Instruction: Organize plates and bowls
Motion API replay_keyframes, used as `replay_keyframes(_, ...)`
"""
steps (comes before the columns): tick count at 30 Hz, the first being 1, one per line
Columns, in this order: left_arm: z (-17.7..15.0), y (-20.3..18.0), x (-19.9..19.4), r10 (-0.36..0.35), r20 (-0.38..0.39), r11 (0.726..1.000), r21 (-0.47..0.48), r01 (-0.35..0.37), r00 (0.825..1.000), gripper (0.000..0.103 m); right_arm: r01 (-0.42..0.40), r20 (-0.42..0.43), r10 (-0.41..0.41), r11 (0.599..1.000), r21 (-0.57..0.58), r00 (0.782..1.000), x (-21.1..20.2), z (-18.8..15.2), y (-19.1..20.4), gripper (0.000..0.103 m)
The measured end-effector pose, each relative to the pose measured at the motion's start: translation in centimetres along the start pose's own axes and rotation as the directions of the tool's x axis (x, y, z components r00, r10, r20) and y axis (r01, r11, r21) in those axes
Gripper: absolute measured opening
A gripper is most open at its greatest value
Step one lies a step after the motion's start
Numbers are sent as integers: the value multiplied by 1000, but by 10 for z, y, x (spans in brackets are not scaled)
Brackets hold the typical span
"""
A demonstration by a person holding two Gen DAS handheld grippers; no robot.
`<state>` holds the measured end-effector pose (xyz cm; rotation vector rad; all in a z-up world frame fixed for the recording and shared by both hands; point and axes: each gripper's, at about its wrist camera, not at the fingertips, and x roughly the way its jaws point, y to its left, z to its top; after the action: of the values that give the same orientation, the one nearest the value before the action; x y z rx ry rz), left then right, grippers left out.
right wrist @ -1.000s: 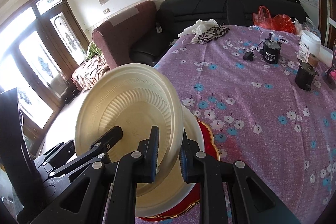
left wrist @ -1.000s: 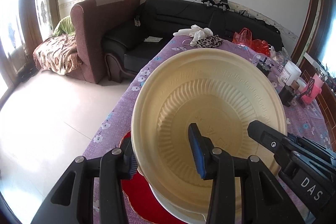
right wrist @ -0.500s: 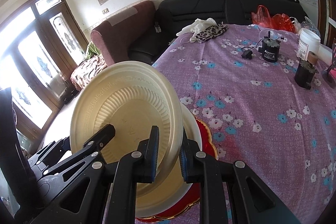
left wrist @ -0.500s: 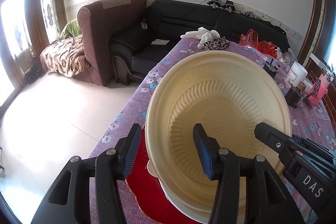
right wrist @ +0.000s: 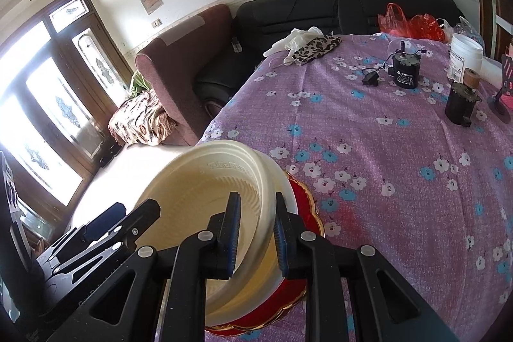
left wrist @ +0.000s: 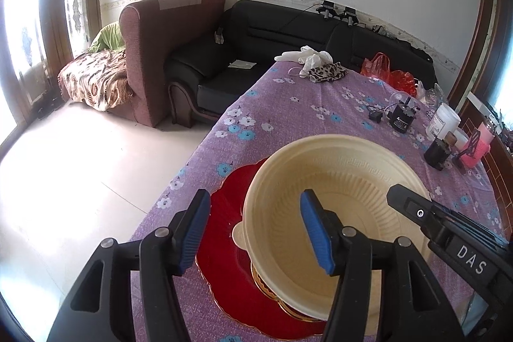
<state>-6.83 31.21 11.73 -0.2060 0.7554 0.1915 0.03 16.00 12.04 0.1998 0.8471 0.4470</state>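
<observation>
On the near left corner of the table (left wrist: 320, 104), under a purple flowered cloth, a stack is forming: a red plate (left wrist: 224, 220) with a scalloped gold rim lies lowest, a white dish (right wrist: 287, 191) sits on it, and a cream bowl (left wrist: 340, 201) with a ribbed wall is uppermost. Judged from the tilt seen in the right wrist view, the cream bowl is not yet seated level; nesting is near its end, while release and squaring of the stack appear to remain. No other plates or bowls show on the table, so whether more pieces await cannot be told.

Right gripper (right wrist: 256, 233): jaws pressed close, pinching the near rim of the cream bowl, 1 pad inside the wall and 1 outside.

Left gripper (left wrist: 253, 233): jaws opening and spread; the bowl's left rim passes between them, the right pad hanging inside the bowl and the left pad standing clear over the red plate, with neither pad seen pressing the rim.

Small dark devices, a white jar (left wrist: 444, 119) and a leopard-print cloth (left wrist: 327, 72) lie well apart at the far end.
</observation>
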Motion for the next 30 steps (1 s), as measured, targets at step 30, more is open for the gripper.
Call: replay_keyframes(30,-53,-6,-76,76,173,993,-102,-59,982,89,0,110,-7,998,66,994,-75,-59,-44,61)
